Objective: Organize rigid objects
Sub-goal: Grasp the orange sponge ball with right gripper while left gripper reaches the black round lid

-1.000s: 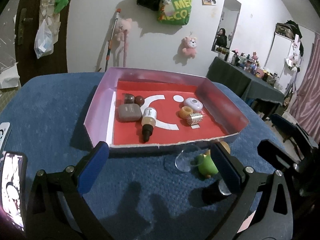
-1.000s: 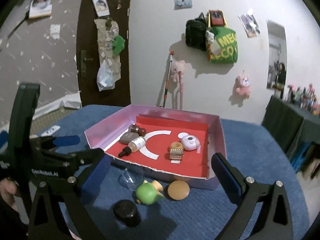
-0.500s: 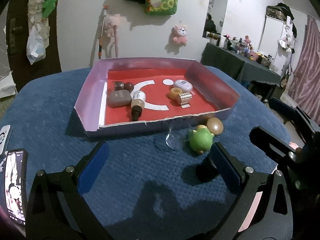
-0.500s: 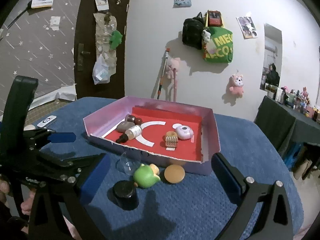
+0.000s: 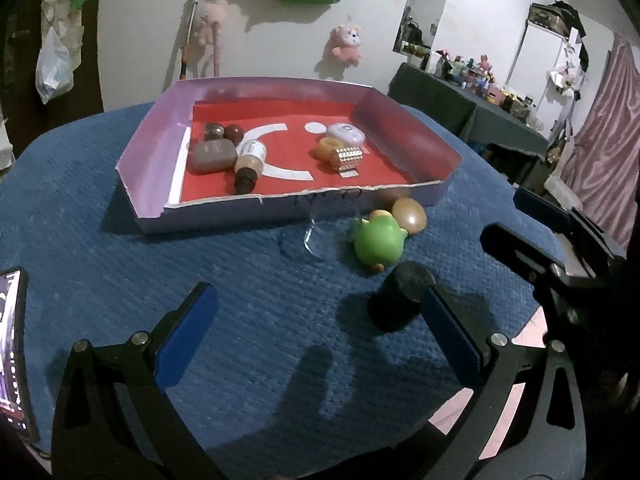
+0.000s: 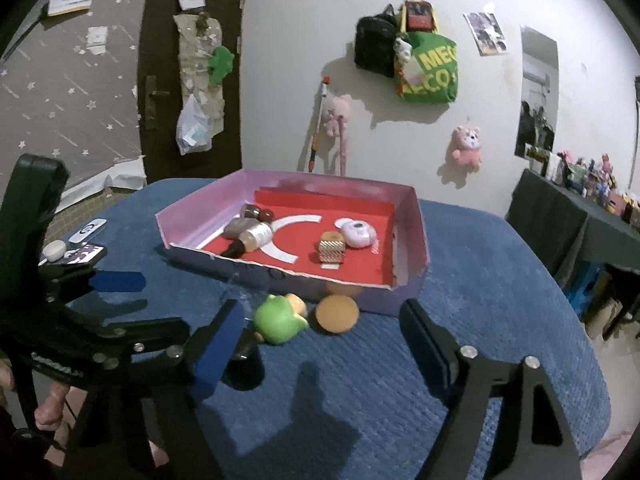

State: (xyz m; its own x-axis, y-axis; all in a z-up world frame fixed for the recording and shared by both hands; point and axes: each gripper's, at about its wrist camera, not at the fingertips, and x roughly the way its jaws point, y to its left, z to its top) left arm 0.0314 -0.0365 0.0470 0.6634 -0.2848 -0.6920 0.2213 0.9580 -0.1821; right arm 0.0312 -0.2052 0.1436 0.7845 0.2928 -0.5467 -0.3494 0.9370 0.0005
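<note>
We hold both grippers spread, empty: left gripper [image 5: 316, 334] near black cylinder [image 5: 398, 300]; right gripper [image 6: 320, 344] near green toy [image 6: 278, 318], tray [image 6: 416, 236] beyond.

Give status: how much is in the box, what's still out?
Done: dropper bottle, brown case and gold cube lie in the pink box. In hand: nothing; both tongs open. Left: green toy, brown disc, clear cup, black cap on the cloth.

Glossy green toy [image 5: 378, 240]; nubby blue cloth [image 5: 260, 304]; cardboard tray [image 5: 148, 136].
</note>
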